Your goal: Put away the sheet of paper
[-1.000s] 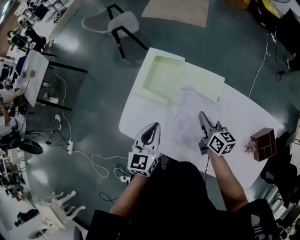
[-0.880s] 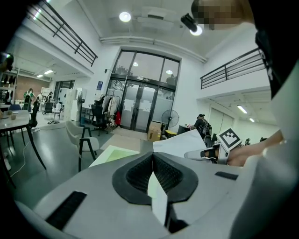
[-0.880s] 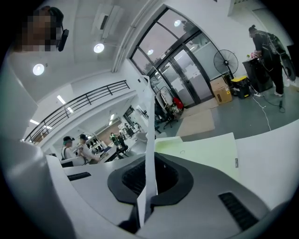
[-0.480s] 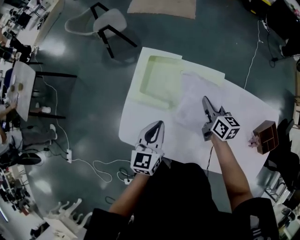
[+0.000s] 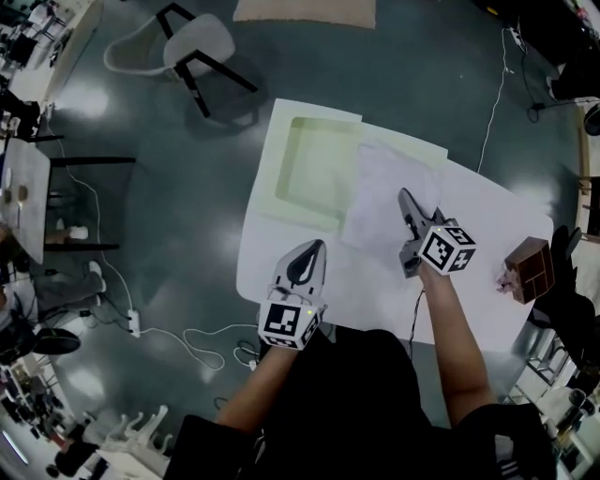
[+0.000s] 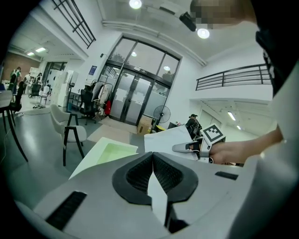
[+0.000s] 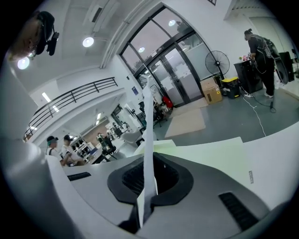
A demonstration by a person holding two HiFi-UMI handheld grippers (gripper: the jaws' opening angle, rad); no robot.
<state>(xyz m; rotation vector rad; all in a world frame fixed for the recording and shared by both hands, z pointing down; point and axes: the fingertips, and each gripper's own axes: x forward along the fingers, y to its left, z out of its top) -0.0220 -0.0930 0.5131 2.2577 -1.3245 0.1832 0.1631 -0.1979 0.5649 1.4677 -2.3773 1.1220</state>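
Note:
A white sheet of paper point(image 5: 384, 192) hangs from my right gripper point(image 5: 405, 197), which is shut on its near edge. The sheet lies partly over the right half of an open pale green folder point(image 5: 305, 169) on the white table point(image 5: 487, 244). In the right gripper view the paper point(image 7: 148, 140) stands edge-on between the jaws, with the folder point(image 7: 210, 156) beyond. My left gripper point(image 5: 314, 246) hovers over the table's near left part, shut, holding nothing. The left gripper view shows its closed tips point(image 6: 153, 156), the folder point(image 6: 112, 151) and the paper point(image 6: 166, 140) ahead.
A small brown wooden box point(image 5: 528, 270) sits at the table's right end. A white chair point(image 5: 192, 47) and a beige rug point(image 5: 305, 11) are on the floor beyond the table. Cables run along the floor at the left.
My right gripper has carried the sheet away from me toward the folder, so it now overlaps the folder's right part. The left gripper has also moved forward a little, still shut.

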